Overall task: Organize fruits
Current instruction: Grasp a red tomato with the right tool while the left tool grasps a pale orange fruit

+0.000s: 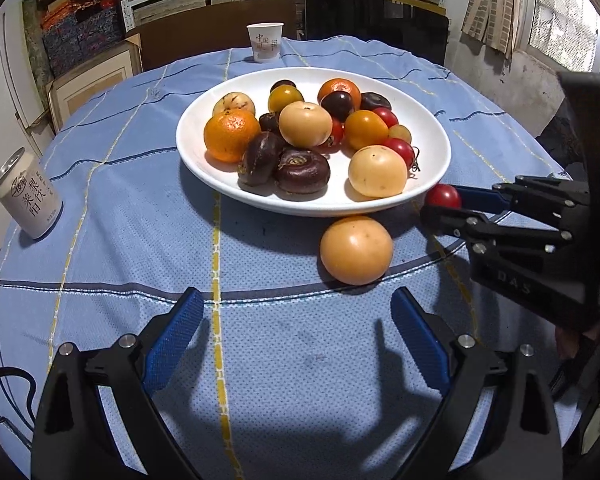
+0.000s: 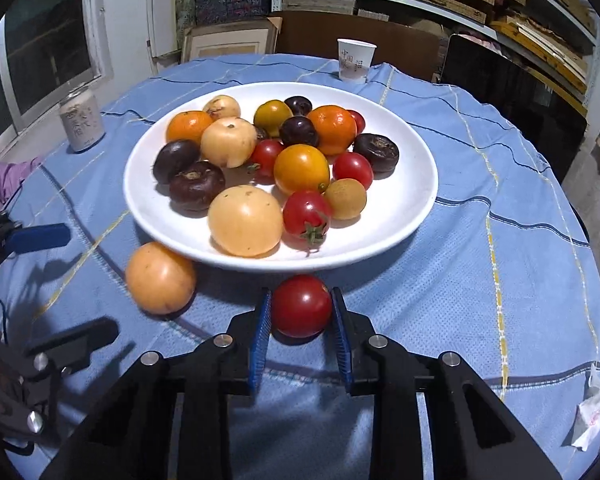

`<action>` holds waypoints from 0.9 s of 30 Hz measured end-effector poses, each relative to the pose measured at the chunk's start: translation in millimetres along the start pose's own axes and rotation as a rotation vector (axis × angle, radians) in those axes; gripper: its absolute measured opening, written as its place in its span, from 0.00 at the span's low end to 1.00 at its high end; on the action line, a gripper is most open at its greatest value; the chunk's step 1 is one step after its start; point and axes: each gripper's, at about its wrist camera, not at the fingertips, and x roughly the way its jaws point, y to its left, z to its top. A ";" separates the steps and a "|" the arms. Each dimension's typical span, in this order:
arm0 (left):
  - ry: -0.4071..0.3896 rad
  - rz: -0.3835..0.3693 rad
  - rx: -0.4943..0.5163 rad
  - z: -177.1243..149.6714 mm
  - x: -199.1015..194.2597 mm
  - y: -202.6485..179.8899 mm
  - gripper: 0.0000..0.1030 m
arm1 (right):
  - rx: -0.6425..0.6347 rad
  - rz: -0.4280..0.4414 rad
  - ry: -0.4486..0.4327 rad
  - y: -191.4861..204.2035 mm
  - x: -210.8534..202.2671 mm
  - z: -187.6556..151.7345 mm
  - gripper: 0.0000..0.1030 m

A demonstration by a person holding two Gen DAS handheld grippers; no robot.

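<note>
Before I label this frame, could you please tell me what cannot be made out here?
- Left wrist view: the red tomato is half hidden behind the right tongs.
- Right wrist view: the can print is blurred.
- Both views: the paper cup contents are hidden by its wall.

Chinese characters are printed in dark vertical columns on the white drink can (image 1: 27,196); "梨" can be made out among them. Red characters "中国" are carried on the paper cup (image 1: 265,42). The letters "D A S" are embossed on the right gripper (image 1: 444,206) body
</note>
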 end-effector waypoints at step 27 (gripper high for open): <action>-0.022 0.024 0.041 22.7 19.3 -31.7 0.90 | 0.212 0.108 -0.113 -25.5 -56.6 -52.9 0.28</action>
